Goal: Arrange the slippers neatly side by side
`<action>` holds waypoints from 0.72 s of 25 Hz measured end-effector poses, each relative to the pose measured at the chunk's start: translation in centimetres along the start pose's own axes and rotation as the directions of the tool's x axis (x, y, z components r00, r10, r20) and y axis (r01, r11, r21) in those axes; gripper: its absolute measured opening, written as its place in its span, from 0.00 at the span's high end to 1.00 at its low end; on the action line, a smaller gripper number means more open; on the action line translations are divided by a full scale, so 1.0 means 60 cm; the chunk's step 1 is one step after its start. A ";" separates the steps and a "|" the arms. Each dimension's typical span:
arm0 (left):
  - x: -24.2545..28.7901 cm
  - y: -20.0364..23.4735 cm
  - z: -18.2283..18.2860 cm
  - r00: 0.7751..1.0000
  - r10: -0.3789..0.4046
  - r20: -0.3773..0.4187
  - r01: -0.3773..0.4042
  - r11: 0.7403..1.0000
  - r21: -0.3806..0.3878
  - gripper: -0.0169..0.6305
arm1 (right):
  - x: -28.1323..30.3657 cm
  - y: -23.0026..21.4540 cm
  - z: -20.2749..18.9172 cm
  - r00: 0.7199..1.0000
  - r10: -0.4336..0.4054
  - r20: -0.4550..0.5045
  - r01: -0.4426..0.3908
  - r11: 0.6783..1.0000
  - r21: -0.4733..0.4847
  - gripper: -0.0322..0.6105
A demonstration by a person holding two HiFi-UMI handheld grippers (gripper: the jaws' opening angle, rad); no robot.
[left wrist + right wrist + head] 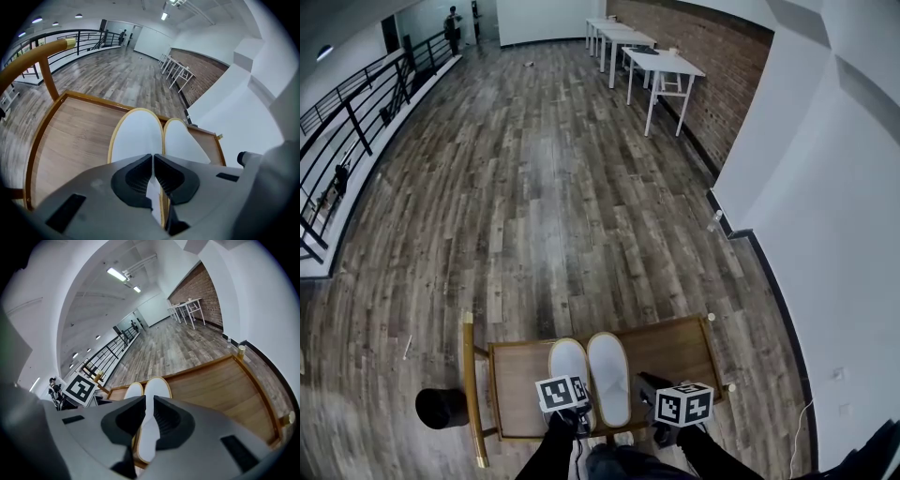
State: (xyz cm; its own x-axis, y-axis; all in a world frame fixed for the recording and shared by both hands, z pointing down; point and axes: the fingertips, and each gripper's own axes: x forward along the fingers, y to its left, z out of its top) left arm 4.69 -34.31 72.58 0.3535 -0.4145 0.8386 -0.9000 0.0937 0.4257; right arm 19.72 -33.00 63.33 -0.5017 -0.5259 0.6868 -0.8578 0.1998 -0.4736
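Two flat white slippers with tan edging lie on a wooden, raised-rim worktop [675, 349] at the near edge of a wide plank-floored hall. The left slipper [569, 366] and the right slipper [609, 375] lie lengthwise with toes pointing far. Their inner edges touch, and the pair sits a little left of the worktop's middle, with bare wood to the right.

The left gripper [153, 161] hangs over the heel of the left slipper. Its fingers are drawn together until the tips meet, and only a sliver of white sole and tan trim shows through the slot behind them. Nothing appears to be caught at the tips.

The right gripper [146, 413] sits over the near end of the right slipper. Its fingers are a narrow gap apart, and the heel is visible between them. Neither view settles whether the pads press on that heel, but the slipper looks to lie flat on the wood.

By this reading the arranging is at its closing step, as the pair already stands parallel and close. The right toe reaches slightly farther than the left, so the next move probably calls for a small nudge to level the ends. Otherwise both tools need only lift straight up and clear without dragging either slipper out of line.
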 end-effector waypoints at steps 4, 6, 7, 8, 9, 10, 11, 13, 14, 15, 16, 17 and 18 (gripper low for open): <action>-0.007 -0.003 -0.002 1.000 -0.002 0.031 0.002 1.000 0.019 0.95 | 0.009 0.008 -0.002 1.000 0.005 -0.007 -0.005 1.000 -0.010 0.89; -0.013 -0.007 0.001 0.999 -0.008 0.049 0.007 0.999 0.039 0.95 | 0.013 0.011 -0.002 1.000 0.007 -0.010 -0.007 1.000 -0.013 0.89; -0.016 -0.010 0.002 0.998 -0.017 0.055 0.015 0.999 0.046 0.95 | 0.015 0.012 -0.001 1.000 0.008 -0.011 -0.009 1.000 -0.016 0.89; -0.017 -0.014 0.003 0.998 -0.029 0.057 0.027 0.998 0.049 0.95 | 0.017 0.013 0.000 1.000 0.010 -0.011 -0.010 1.000 -0.017 0.89; -0.017 -0.018 0.002 0.998 -0.042 0.054 0.039 0.998 0.048 0.95 | 0.018 0.015 0.002 1.000 0.012 -0.010 -0.012 1.000 -0.018 0.89; -0.016 -0.020 0.002 0.997 -0.052 0.048 0.050 0.998 0.048 0.95 | 0.019 0.018 0.003 1.000 0.014 -0.010 -0.014 1.000 -0.019 0.89; -0.015 -0.022 0.001 0.997 -0.058 0.042 0.056 0.997 0.052 0.95 | 0.019 0.021 0.004 1.000 0.016 -0.010 -0.016 1.000 -0.021 0.89; -0.014 -0.022 0.001 0.997 -0.063 0.035 0.061 0.996 0.068 0.95 | 0.019 0.027 0.003 1.000 0.018 -0.009 -0.018 0.999 -0.029 0.89; -0.014 -0.024 0.002 0.997 -0.067 0.035 0.064 0.995 0.077 0.95 | 0.019 0.029 0.003 1.000 0.019 -0.009 -0.019 0.999 -0.035 0.89; -0.016 -0.025 0.003 0.997 -0.068 0.039 0.065 0.994 0.086 0.95 | 0.019 0.030 0.003 1.000 0.019 -0.009 -0.019 0.999 -0.042 0.89; -0.019 -0.026 0.006 0.997 -0.066 0.049 0.061 0.993 0.097 0.95 | 0.019 0.031 0.003 1.000 0.018 -0.008 -0.018 0.999 -0.051 0.89; -0.025 -0.027 0.010 0.996 -0.057 0.066 0.049 0.992 0.113 0.95 | 0.019 0.032 0.004 1.000 0.017 -0.005 -0.017 0.998 -0.059 0.89; -0.034 -0.027 0.015 0.995 -0.045 0.091 0.032 0.990 0.135 0.95 | 0.019 0.035 0.005 1.000 0.018 -0.002 -0.018 0.998 -0.067 0.89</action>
State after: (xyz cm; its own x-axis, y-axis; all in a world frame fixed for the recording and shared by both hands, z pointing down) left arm 5.22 -34.45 69.88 0.3688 -0.4988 0.7844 -0.9144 -0.0431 0.4025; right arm 17.37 -33.43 62.97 -0.5169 -0.5205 0.6796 -0.8544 0.2642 -0.4475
